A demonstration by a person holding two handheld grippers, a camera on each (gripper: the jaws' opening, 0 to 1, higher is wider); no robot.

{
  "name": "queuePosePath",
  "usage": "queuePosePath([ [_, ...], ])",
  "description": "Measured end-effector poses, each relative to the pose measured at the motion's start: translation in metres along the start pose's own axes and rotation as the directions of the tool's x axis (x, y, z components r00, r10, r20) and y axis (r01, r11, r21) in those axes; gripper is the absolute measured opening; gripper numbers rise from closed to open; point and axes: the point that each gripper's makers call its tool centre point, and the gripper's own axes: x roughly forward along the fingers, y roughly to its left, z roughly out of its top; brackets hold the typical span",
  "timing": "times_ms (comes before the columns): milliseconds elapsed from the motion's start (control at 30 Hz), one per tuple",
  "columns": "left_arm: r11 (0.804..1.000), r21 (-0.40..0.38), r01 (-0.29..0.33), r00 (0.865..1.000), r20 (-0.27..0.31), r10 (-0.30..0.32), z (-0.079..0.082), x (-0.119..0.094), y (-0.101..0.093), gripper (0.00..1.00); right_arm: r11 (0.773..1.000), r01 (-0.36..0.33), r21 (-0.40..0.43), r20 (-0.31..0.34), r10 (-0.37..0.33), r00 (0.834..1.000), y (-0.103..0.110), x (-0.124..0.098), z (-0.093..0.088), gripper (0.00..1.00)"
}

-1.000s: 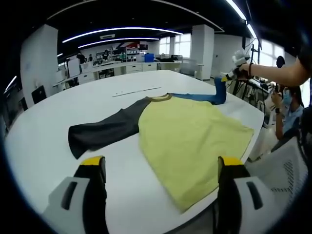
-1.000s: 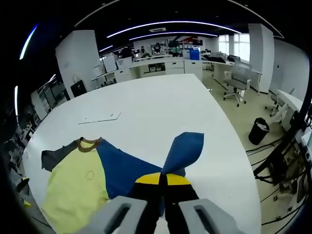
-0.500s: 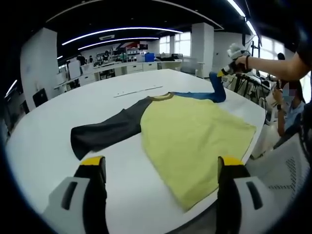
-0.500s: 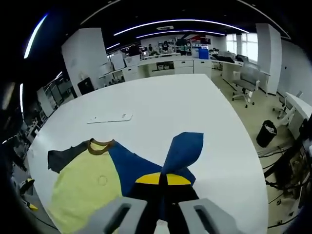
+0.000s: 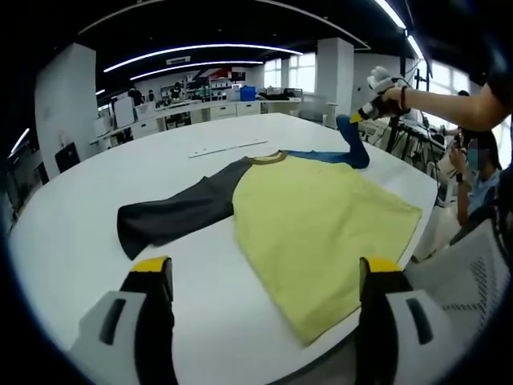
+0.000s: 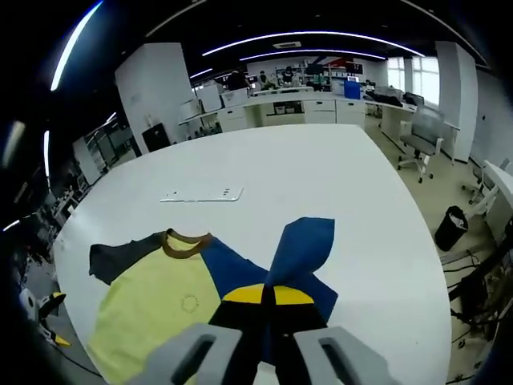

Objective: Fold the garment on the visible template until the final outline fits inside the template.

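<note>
A shirt with a yellow body (image 5: 321, 228), a dark grey sleeve (image 5: 172, 216) and a blue sleeve (image 5: 341, 152) lies spread on the white table (image 5: 72, 241). In the right gripper view the yellow body (image 6: 152, 309) and brown collar (image 6: 186, 243) lie at lower left. My right gripper (image 6: 268, 293) is shut on the blue sleeve (image 6: 298, 249) and holds its end up above the table. From the left gripper view it (image 5: 365, 108) is at the far right with the sleeve rising to it. My left gripper (image 5: 263, 277) is open above the table's near side, short of the shirt.
A thin white strip (image 5: 227, 148) lies on the table beyond the collar, and in the right gripper view the strip (image 6: 200, 195) sits past the shirt. A person (image 5: 473, 172) sits off the table's right edge. Desks and chairs fill the room behind.
My right gripper has lifted the blue sleeve's end higher and carried it toward the shirt's body. The left gripper has stayed open in place.
</note>
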Motion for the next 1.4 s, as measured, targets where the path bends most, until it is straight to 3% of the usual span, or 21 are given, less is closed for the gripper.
queuePosePath([
  [767,0.999,-0.033,-0.016,1.000,0.012,0.016,-0.001,-0.004,0.002,0.96,0.992,-0.106,-0.067,-0.014,0.106,0.994,0.061,0.022,0.009,0.00],
  [1400,0.999,-0.036,-0.025,1.000,0.007,0.025,-0.002,-0.007,0.003,0.97,0.971,-0.194,-0.138,-0.031,0.192,0.981,0.116,0.040,0.011,0.00],
])
